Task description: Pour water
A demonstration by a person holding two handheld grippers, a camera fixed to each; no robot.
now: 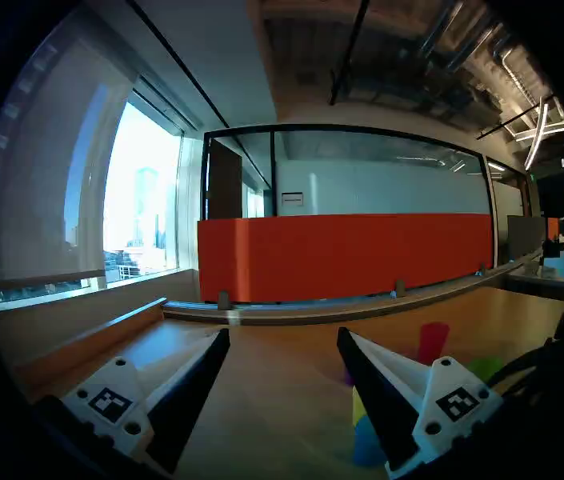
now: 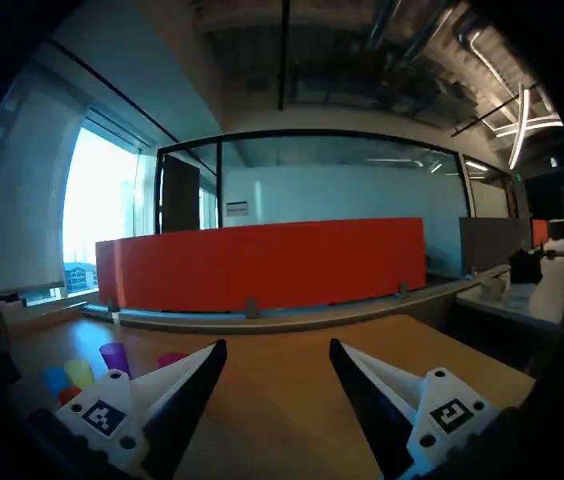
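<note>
Coloured plastic cups [image 2: 114, 356] on wooden worktop [image 2: 282, 400], left of right tool [image 2: 276, 346], right of left tool [image 1: 282, 336]; both gape empty.

In the right gripper view, small translucent plastic cups stood clustered left of the right gripper's [image 2: 276, 342] jaws, outside the left finger: a purple cup [image 2: 114, 356] upright, a yellow cup [image 2: 79, 372] and a blue cup [image 2: 55, 378] further left, an orange-red cup [image 2: 68, 394] lowest, and a magenta cup [image 2: 171, 359] peeking over that finger. In the left gripper view, a red cup [image 1: 434, 340] stood upright beyond the right finger of the left gripper [image 1: 282, 331], with a green cup [image 1: 486, 366] to its right. Slivers of yellow [image 1: 358, 406] and blue [image 1: 367, 444] showed against that finger's inner edge, low in the gap.
</note>
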